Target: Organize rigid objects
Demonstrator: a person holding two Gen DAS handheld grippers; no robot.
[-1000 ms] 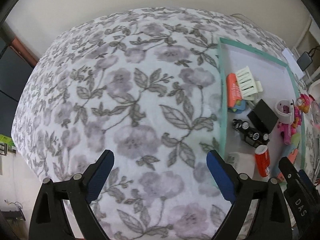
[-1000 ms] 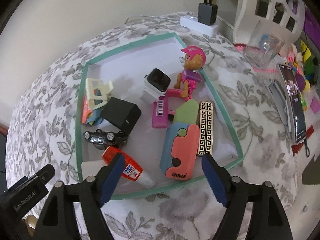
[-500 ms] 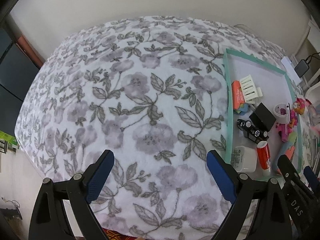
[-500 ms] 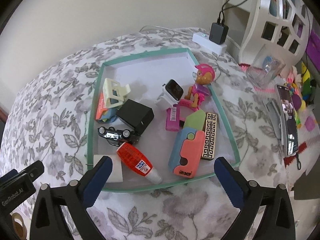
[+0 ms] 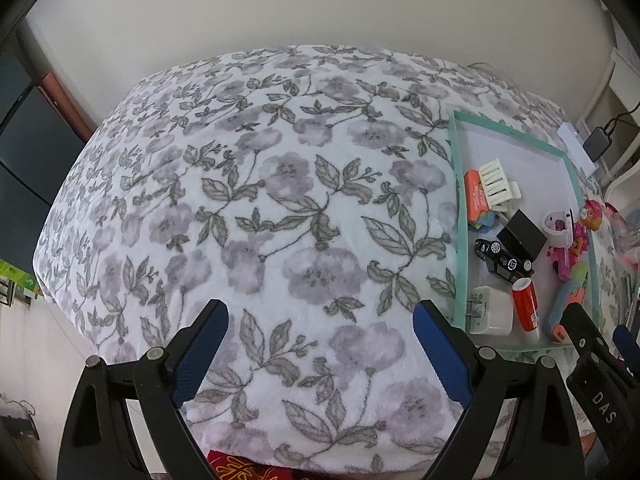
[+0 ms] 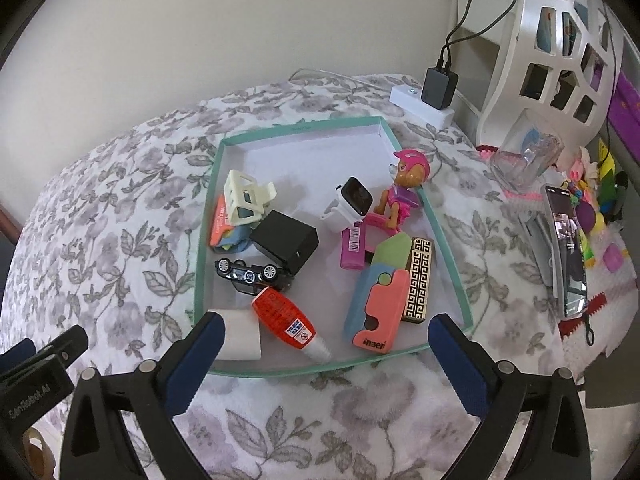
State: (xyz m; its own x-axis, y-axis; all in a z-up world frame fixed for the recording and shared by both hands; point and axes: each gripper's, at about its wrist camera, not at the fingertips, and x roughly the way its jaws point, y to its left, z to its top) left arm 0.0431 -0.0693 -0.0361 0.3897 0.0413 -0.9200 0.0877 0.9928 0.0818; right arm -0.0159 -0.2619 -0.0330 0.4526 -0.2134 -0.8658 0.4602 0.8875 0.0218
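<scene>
Both of your grippers are hanging spread and empty over the flowered blanket (image 5: 280,208).

Your left gripper (image 5: 320,340) is facing bare cloth; your right gripper (image 6: 326,354), its jaws just having been opening, is framing the tray's (image 6: 448,260) near edge. Left to right in there: the white charger (image 6: 240,334) is looking light and boxy, so be pinching its flat sides; the red tube (image 6: 286,322) is looking slick and rounded; the pink-and-blue block (image 6: 378,312) is looking stiff, so be gripping across its long edges.

Surroundings of the floral blanket (image 6: 120,216).
Beyond its far right corner: white power strip (image 6: 420,106) carrying a black charger (image 6: 439,87); white lattice shelf (image 6: 560,40) further right.
</scene>
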